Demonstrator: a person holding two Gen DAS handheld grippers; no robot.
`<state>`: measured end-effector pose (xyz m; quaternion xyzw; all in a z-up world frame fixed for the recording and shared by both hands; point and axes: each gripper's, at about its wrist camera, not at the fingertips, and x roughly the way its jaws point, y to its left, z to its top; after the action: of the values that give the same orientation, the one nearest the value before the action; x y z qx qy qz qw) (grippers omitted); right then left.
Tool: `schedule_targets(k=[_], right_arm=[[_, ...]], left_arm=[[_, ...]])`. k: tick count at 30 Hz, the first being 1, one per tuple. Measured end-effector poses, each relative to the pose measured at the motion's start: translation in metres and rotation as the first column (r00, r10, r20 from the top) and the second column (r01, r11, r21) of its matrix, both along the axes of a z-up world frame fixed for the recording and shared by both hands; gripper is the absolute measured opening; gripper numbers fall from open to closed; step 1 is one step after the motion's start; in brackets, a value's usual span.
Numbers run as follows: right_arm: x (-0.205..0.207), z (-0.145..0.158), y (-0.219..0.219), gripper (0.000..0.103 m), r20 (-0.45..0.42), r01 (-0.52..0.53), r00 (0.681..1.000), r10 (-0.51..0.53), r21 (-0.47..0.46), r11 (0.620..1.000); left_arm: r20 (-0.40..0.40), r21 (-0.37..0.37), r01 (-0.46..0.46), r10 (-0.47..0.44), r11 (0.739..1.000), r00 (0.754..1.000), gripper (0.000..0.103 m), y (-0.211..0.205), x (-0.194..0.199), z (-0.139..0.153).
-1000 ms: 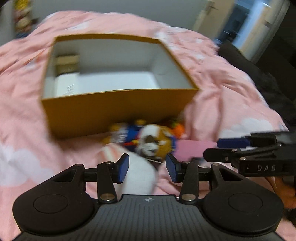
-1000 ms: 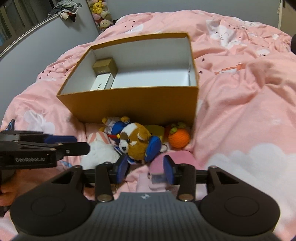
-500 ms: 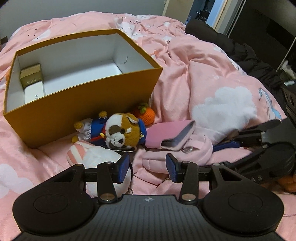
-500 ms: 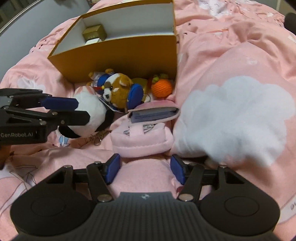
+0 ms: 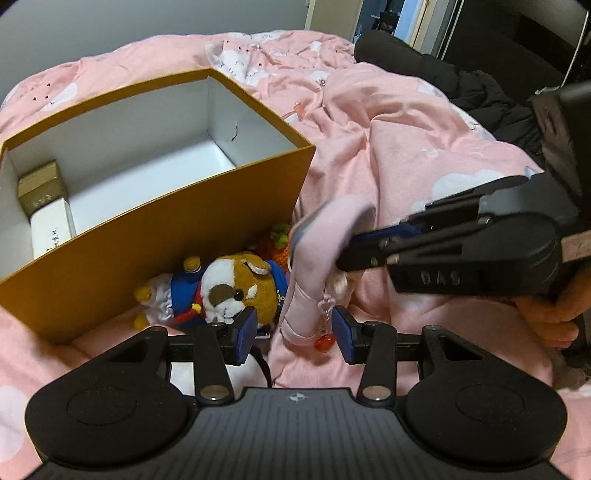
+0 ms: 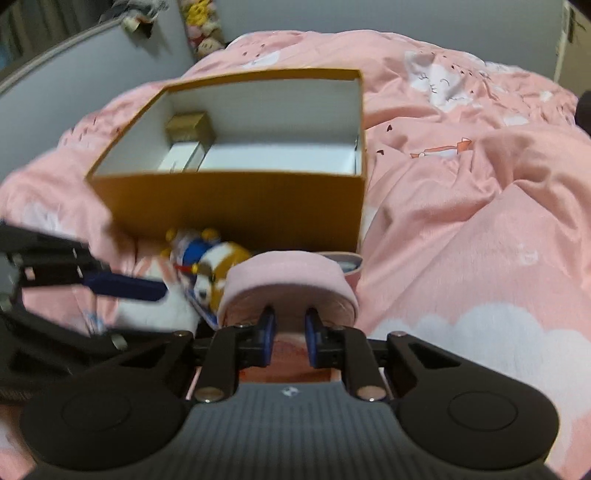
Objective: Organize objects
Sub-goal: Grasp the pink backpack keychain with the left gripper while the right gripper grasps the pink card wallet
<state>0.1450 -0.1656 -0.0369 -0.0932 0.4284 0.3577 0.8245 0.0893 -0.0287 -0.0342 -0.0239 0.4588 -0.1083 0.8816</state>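
An open orange box (image 5: 166, 236) (image 6: 229, 206) stands on the pink bedding, with a small gold box (image 5: 40, 188) and a white box (image 5: 50, 229) in one end. In front of it lie a brown-and-white dog plush (image 5: 236, 288) (image 6: 218, 266), an orange knitted toy (image 5: 277, 251) and a white plush (image 6: 155, 310). My right gripper (image 6: 290, 325) (image 5: 354, 251) is closing; its pads pinch a pink pouch (image 6: 288, 277) (image 5: 321, 236), which hangs lifted off the bed. My left gripper (image 5: 295, 328) is open near the dog; the pouch's dangling charm shows between its fingers, untouched.
Rumpled pink bedding with white clouds (image 5: 406, 147) rises in a fold right of the box. Dark clothing (image 5: 461, 85) lies at the bed's far right edge. A grey wall and a shelf of small plush toys (image 6: 203, 33) stand behind the bed.
My right gripper has shut on the pink pouch and raised it off the bedding. My left gripper has shifted toward the dog plush and rolled; its opening is unchanged.
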Motion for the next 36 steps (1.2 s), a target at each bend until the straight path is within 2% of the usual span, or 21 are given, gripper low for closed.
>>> schedule_targets(k=[5, 10, 16, 20, 23, 25, 30, 36], right_arm=[[0.015, -0.003, 0.0, 0.017, -0.011, 0.04, 0.999, -0.04, 0.051, 0.998], [0.022, -0.006, -0.004, 0.017, -0.041, 0.064, 0.997, -0.061, 0.104, 0.992], [0.024, -0.008, -0.008, 0.017, -0.054, 0.076, 0.996, -0.069, 0.13, 0.989], [0.024, 0.002, -0.02, 0.019, -0.081, 0.089, 0.994, -0.076, 0.171, 0.981], [0.019, 0.014, -0.032, 0.032, -0.03, 0.11, 0.994, -0.107, 0.168, 0.98], [0.021, 0.018, -0.04, 0.035, -0.032, 0.134, 0.991, -0.13, 0.164, 0.977], [0.032, 0.015, -0.042, 0.035, -0.057, 0.183, 0.983, -0.177, 0.134, 0.974], [0.051, 0.016, -0.018, 0.035, -0.064, 0.192, 0.981, -0.184, 0.153, 0.97]], left_arm=[[0.018, 0.024, 0.029, -0.029, 0.999, 0.999, 0.052, -0.012, 0.017, -0.005], [0.019, 0.034, -0.005, 0.004, 0.999, 1.0, 0.052, -0.021, 0.035, -0.013], [0.036, 0.057, -0.019, 0.017, 0.998, 0.999, 0.038, -0.031, 0.04, -0.021], [0.057, 0.031, -0.045, 0.043, 0.998, 0.997, 0.032, -0.024, 0.031, -0.012], [0.059, -0.02, -0.085, 0.086, 0.996, 0.995, 0.031, -0.009, 0.021, 0.0], [0.054, -0.062, -0.116, 0.119, 0.991, 0.991, 0.031, 0.003, 0.013, 0.009], [0.051, -0.11, -0.182, 0.188, 0.977, 0.981, 0.03, 0.029, -0.005, 0.034], [0.012, -0.097, -0.274, 0.276, 0.957, 0.961, 0.03, 0.053, -0.009, 0.043]])
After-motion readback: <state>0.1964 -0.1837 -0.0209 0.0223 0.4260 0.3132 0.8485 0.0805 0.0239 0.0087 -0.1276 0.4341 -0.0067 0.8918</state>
